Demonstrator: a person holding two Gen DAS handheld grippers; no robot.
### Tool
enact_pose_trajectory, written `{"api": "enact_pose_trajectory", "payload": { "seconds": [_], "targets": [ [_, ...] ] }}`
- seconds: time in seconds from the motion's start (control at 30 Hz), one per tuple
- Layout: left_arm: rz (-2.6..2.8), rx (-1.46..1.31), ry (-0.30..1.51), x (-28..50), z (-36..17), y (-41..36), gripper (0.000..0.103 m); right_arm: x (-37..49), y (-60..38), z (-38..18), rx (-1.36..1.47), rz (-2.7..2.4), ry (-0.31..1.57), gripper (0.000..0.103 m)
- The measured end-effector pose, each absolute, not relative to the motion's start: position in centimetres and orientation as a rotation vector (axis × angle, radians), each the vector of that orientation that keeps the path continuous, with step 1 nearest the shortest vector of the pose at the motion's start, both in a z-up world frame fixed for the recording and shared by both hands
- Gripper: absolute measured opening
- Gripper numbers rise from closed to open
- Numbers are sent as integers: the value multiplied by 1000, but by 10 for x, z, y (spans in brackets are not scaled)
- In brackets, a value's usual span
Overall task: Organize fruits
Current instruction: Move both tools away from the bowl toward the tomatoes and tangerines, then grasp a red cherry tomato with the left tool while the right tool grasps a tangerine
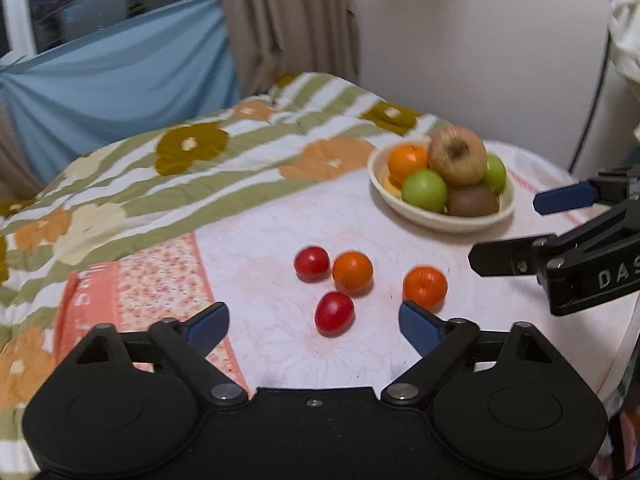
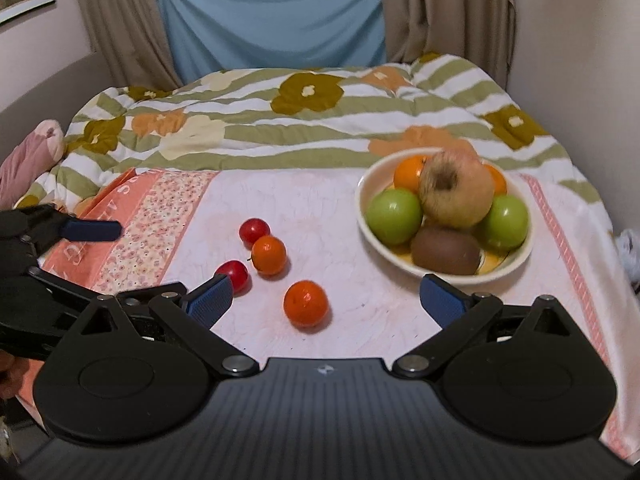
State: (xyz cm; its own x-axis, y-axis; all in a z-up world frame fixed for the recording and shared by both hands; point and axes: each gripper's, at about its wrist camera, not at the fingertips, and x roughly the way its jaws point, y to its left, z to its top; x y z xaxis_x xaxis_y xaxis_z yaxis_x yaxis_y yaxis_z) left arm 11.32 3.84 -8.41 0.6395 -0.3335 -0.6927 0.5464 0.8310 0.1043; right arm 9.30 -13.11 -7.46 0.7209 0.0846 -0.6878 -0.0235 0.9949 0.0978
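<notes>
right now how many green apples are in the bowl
2: one green apple at the bowl's front left, another at its right, beside the kiwi. More may be hidden under the pile.

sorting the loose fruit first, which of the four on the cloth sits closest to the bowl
The orange fruit lying alone, on the bowl side of the group. The other orange one and the two red fruits cluster farther left.

A small bedroom, seen over my bed.

Ahead of me a floral striped quilt [image 2: 304,120] covers the bed, with a pale printed cloth [image 2: 328,216] spread nearer. Beige curtains [image 2: 444,8] flank a blue sheet [image 2: 276,20] hung over the window [image 1: 112,0]; plain pale walls [image 1: 480,40] close the right corner.
</notes>
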Motion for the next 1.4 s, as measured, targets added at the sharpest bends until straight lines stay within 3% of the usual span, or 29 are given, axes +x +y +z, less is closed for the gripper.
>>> {"api": "enact_pose_trajectory", "payload": {
  "seconds": [0.1,0.3,0.47,0.6,0.8,0.9,1.4],
  "targets": [
    [-557,355,729,122,-98,36,86,95,-129,-85,114,38,771,103],
    [-626,393,770,144,-122,25,66,104,-127,-103,137,15,790,103],
    [-650,421,787,155,-135,16,59,111,-125,-117,144,1,810,94],
    [-668,429,820,162,-143,12,48,115,-124,-123,145,-4,816,92],
    [-676,414,829,168,-146,8,46,120,-122,-131,149,13,835,86],
    [-686,406,835,170,-146,7,34,124,-119,-135,146,25,847,82],
    [-643,434,835,164,-144,20,34,141,-113,-146,114,62,869,65]
  ]
}}
